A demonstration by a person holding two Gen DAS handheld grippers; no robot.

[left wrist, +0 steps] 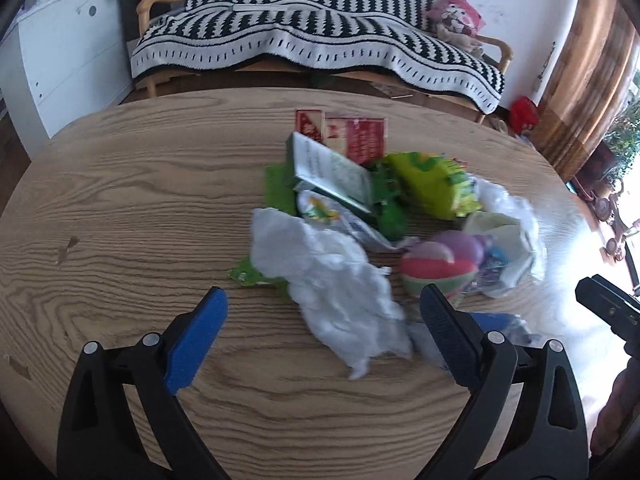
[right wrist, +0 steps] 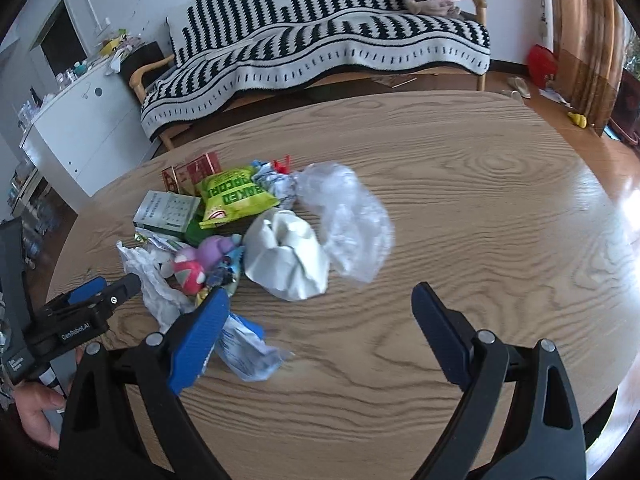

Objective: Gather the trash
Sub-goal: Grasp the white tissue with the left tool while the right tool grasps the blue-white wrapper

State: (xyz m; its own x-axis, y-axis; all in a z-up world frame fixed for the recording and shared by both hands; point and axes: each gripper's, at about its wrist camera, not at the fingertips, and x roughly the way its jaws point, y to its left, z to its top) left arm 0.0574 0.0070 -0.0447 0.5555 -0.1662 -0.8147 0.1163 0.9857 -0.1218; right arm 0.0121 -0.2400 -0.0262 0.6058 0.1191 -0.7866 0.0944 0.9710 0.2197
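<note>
Now both grippers, left (left wrist: 324,312) and right (right wrist: 320,312), gape empty over trash (right wrist: 240,220); next, probably pinch the tissue (left wrist: 336,280).

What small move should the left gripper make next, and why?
Probably ease the left gripper forward and close on the crumpled white tissue. Its jaws stand open and empty, the tissue lies between them on the wooden table, nearest of the trash pile, and nothing is collected yet.
</note>
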